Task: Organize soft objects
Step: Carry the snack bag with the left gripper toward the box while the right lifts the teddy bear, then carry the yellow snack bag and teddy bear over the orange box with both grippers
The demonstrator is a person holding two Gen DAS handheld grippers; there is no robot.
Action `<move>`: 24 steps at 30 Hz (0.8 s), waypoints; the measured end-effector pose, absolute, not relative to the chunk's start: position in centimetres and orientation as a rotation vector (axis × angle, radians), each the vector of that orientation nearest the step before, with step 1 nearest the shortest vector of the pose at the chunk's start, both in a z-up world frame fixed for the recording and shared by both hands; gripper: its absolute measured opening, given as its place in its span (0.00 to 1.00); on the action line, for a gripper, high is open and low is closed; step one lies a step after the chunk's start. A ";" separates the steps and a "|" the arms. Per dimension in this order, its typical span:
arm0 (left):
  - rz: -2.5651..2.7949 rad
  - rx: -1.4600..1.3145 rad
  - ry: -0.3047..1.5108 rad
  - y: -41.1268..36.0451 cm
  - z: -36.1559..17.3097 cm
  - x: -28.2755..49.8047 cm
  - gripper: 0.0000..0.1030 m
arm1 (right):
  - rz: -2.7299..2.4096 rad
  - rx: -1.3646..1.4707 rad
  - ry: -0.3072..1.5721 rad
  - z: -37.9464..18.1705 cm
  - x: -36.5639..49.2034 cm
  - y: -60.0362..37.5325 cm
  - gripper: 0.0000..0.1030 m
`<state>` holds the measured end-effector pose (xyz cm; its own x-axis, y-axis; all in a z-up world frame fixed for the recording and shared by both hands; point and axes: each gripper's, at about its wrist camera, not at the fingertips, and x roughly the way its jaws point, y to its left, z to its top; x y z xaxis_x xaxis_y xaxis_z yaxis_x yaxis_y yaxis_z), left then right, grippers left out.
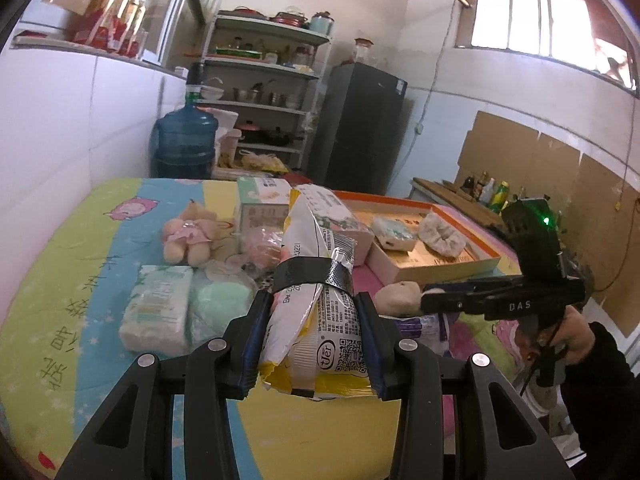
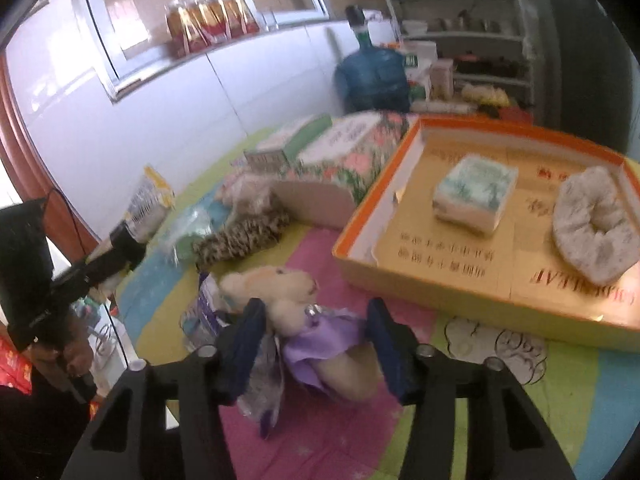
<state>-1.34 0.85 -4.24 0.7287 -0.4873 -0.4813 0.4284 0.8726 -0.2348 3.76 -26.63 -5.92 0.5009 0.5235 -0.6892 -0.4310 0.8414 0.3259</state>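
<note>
My left gripper [image 1: 312, 340] is shut on a yellow-and-white packet [image 1: 316, 296] bound with black tape, held above the colourful mat. My right gripper [image 2: 316, 332] is open with its fingers on either side of a beige plush bear in a purple dress [image 2: 304, 320] lying on the mat; the right gripper also shows in the left wrist view [image 1: 436, 300]. An orange-rimmed cardboard tray [image 2: 360, 248] holds a tissue pack [image 2: 476, 196] and a fluffy grey scrunchie [image 2: 592, 228]. A bear in a pink dress [image 1: 188, 236], a tissue pack [image 1: 156, 308] and a bagged green sponge [image 1: 220, 308] lie on the mat.
A floral tissue box [image 2: 352, 152] and a green-white box [image 1: 260, 204] stand at the mat's far side. A leopard-print item [image 2: 240, 240] lies beside the tray. A blue water jug [image 1: 184, 140], shelves [image 1: 260, 92] and a dark fridge [image 1: 360, 128] stand beyond.
</note>
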 end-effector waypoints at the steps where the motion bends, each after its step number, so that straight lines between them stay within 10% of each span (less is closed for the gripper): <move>1: -0.511 -0.108 0.565 0.6 -4.3 -1.1 0.42 | 0.591 0.134 0.881 -6.2 3.8 -26.8 0.51; 16: -0.630 -0.039 0.565 -5.5 -2.9 0.5 0.42 | 0.631 0.142 0.920 -7.5 4.3 -26.5 0.56; 24: -0.660 -0.025 0.554 -8.4 -1.7 1.9 0.42 | 0.604 0.243 0.758 -5.6 2.4 -29.2 0.31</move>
<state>1.93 -8.44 -1.74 0.6508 -0.5878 -0.4806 0.5750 0.7949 -0.1936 2.36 -29.23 -5.58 0.5676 0.5933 -0.5707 -0.4241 0.8049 0.4150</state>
